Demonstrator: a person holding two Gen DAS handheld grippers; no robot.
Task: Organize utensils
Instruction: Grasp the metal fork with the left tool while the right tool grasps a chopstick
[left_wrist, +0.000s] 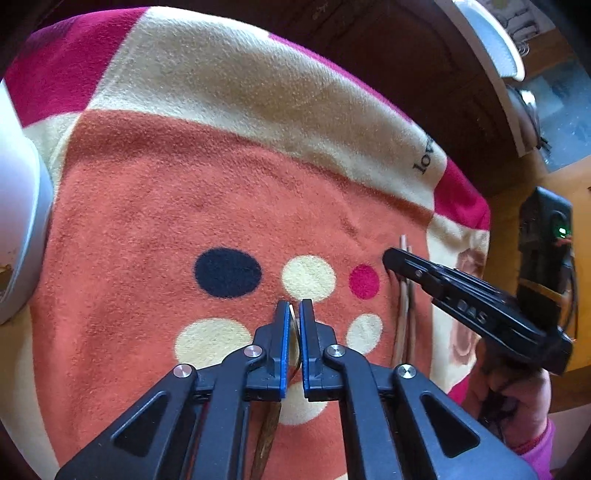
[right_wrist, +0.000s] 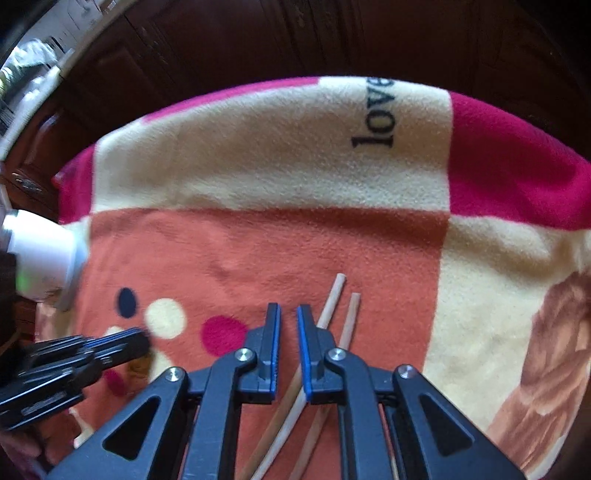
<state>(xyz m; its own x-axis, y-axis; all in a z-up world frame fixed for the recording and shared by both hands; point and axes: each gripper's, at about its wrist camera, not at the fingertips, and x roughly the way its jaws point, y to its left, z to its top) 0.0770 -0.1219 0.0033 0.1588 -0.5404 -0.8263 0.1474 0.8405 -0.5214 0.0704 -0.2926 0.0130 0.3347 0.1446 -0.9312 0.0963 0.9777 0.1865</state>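
Note:
In the left wrist view my left gripper (left_wrist: 294, 308) is shut on a utensil (left_wrist: 293, 332) with a thin metal tip and a brown wooden handle that hangs below the jaws (left_wrist: 267, 439). It hovers over the orange part of a fleece blanket (left_wrist: 147, 206). My right gripper (left_wrist: 391, 258) shows at the right, over two pale wooden chopsticks (left_wrist: 404, 314). In the right wrist view my right gripper (right_wrist: 288, 314) is slightly open and holds nothing. The chopsticks (right_wrist: 332, 302) lie on the blanket (right_wrist: 258, 170) under its jaws. My left gripper (right_wrist: 136, 339) shows blurred at the lower left.
A white-grey container (left_wrist: 18, 229) stands at the blanket's left edge and shows in the right wrist view (right_wrist: 44, 254) too. Dark wooden cabinets (right_wrist: 295, 37) lie beyond the blanket. A black device with a green light (left_wrist: 546, 229) stands at the right.

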